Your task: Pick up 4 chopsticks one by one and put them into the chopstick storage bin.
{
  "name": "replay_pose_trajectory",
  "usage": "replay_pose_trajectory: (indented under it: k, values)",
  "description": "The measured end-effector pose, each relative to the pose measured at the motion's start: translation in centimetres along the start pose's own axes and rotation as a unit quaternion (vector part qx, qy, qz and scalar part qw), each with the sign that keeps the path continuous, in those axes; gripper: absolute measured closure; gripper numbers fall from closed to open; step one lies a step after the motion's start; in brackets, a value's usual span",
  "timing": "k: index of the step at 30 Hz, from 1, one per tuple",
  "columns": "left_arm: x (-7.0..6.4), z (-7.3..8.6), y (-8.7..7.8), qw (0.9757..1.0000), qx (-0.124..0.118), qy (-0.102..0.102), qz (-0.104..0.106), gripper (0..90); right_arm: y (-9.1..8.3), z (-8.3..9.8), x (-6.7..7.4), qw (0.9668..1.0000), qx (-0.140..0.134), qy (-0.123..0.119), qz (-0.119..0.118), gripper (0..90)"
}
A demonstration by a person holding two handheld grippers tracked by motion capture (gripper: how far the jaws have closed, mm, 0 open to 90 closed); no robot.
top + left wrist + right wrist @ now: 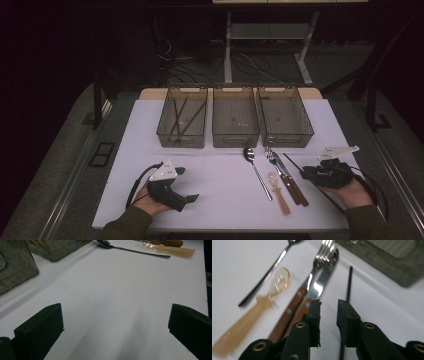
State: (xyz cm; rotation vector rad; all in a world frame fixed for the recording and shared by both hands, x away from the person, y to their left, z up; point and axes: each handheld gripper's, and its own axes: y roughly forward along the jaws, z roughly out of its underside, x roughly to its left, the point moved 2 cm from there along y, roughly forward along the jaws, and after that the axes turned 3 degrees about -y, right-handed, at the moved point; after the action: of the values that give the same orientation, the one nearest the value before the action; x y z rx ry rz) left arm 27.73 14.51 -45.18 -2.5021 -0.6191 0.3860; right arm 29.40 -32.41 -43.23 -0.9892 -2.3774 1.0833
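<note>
Two grippers work over the white table [220,200]. The right gripper [329,315] has its jaws narrowed but not clenched, a gap between them, nothing pinched; a black chopstick [348,285] runs on just beyond its right jaw. Left of it lie the knife [322,287], fork [322,257], amber plastic spoon [262,302] and metal spoon [267,272]. The left gripper [115,322] gapes wide over bare table, the metal spoon far ahead.
</note>
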Motion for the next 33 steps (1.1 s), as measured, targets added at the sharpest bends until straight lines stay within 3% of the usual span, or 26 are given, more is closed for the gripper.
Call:
replay_pose_trajectory:
  k: [7,14,23,33]
  values:
    - [0.0,0.0,0.1,1.0000,0.002,0.001,-0.001,0.0,-1.2,2.4,-0.4,0.9997,0.016,0.018,0.007,77.9]
    - [0.0,0.0,0.1,1.0000,0.003,0.001,-0.001,0.0,-1.3,3.7,-0.7,0.9990,0.037,0.022,0.014,80.2]
    - [0.0,0.0,0.1,1.0000,0.005,0.003,-0.001,0.0,-0.9,4.2,-0.8,0.9980,0.055,0.031,0.005,83.6]
    - [-0.1,0.0,0.1,1.0000,0.003,0.001,-0.001,0.0,-0.8,4.2,-0.8,0.9980,0.057,0.028,0.004,85.6]
